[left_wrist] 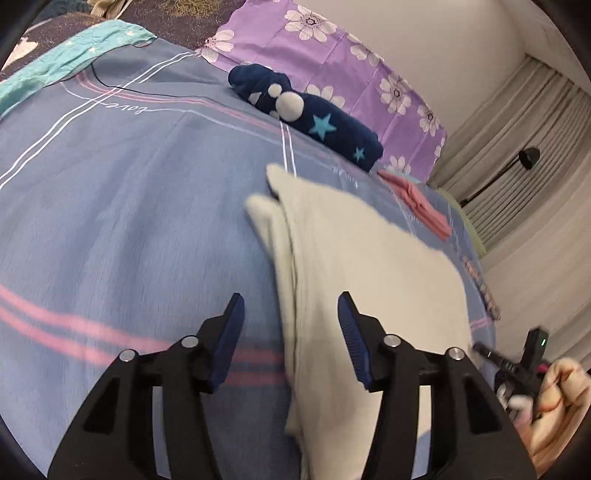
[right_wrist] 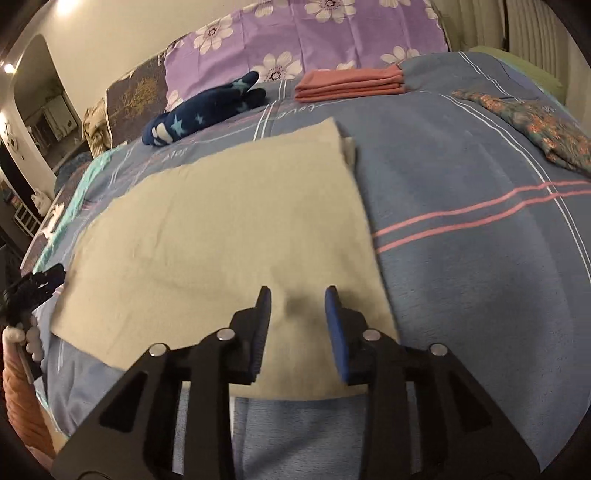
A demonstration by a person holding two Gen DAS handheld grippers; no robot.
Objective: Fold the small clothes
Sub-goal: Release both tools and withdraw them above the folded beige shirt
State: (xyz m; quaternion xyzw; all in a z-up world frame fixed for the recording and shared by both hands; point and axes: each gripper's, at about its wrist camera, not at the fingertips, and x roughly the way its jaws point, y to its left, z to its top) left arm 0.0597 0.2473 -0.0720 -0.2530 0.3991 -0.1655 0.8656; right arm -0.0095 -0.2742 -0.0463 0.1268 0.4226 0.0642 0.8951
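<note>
A cream cloth [right_wrist: 221, 236] lies flat and folded on the blue bedspread [right_wrist: 461, 258]. It also shows in the left wrist view [left_wrist: 362, 280], with a doubled edge along its left side. My left gripper [left_wrist: 291, 299] is open above the cloth's left edge and holds nothing. My right gripper [right_wrist: 297, 293] is open just above the cloth's near right corner and holds nothing. The right gripper and the hand on it also show at the right edge of the left wrist view [left_wrist: 524, 365].
A folded pink garment [right_wrist: 351, 83] lies at the back by the purple flowered pillow [right_wrist: 314, 33]. A navy star-print garment [right_wrist: 203, 110] lies rolled to its left. A floral cloth [right_wrist: 535, 122] lies at the right. A teal cloth [left_wrist: 55, 66] lies at the far left.
</note>
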